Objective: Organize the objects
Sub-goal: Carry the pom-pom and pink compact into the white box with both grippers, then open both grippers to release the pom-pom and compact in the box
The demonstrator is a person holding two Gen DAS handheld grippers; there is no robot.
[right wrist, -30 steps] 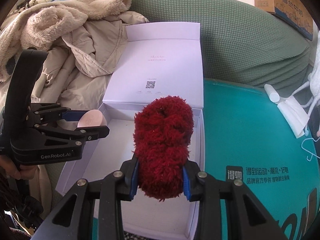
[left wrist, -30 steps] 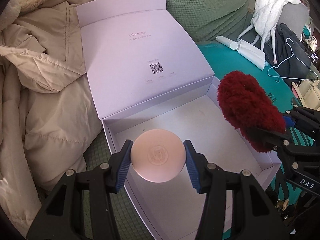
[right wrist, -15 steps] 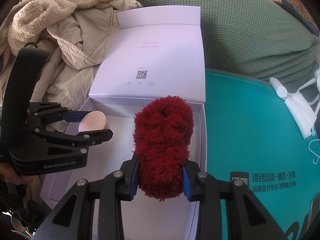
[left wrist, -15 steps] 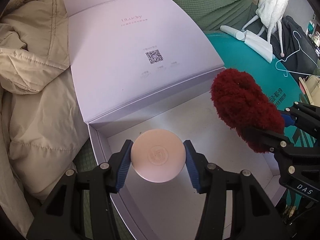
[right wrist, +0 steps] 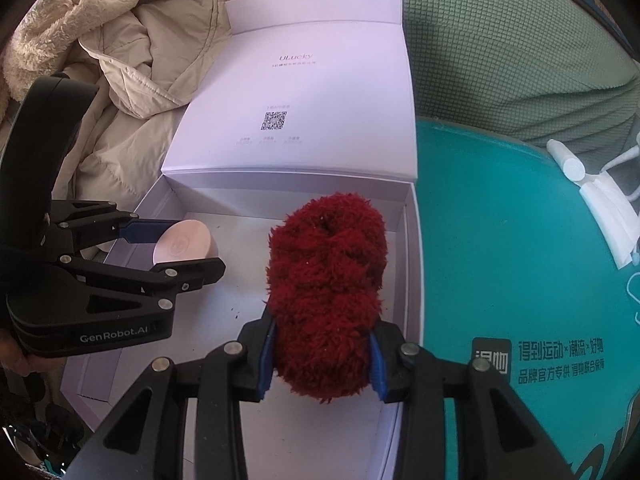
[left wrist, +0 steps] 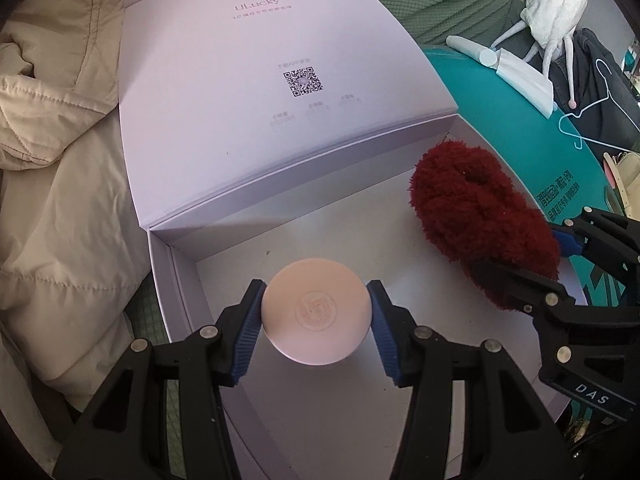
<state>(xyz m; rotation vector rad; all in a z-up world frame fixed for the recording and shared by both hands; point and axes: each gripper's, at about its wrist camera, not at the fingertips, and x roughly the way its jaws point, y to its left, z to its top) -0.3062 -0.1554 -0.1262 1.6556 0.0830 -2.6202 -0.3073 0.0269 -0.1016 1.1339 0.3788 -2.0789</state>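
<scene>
An open white box (left wrist: 176, 280) with its lid (left wrist: 260, 92) folded back lies on a green sofa; it also shows in the right wrist view (right wrist: 408, 264). My left gripper (left wrist: 316, 316) is shut on a round pink compact (left wrist: 316, 316) and holds it over the box's left part; the compact also shows in the right wrist view (right wrist: 184, 244). My right gripper (right wrist: 322, 356) is shut on a fluffy dark red scrunchie (right wrist: 326, 292) and holds it over the box's right part. The scrunchie shows in the left wrist view (left wrist: 480, 216).
A beige padded coat (left wrist: 52, 184) is heaped left of the box. A teal round mat (right wrist: 520, 260) lies right of it, with a white tube (right wrist: 564, 160), folded white cloth (right wrist: 608, 208) and a wire hanger (left wrist: 592, 120). The green sofa back (right wrist: 500, 40) rises behind.
Both grippers have moved forward and lower over the open box, each still holding its object. The box looks closer and larger in both views.
</scene>
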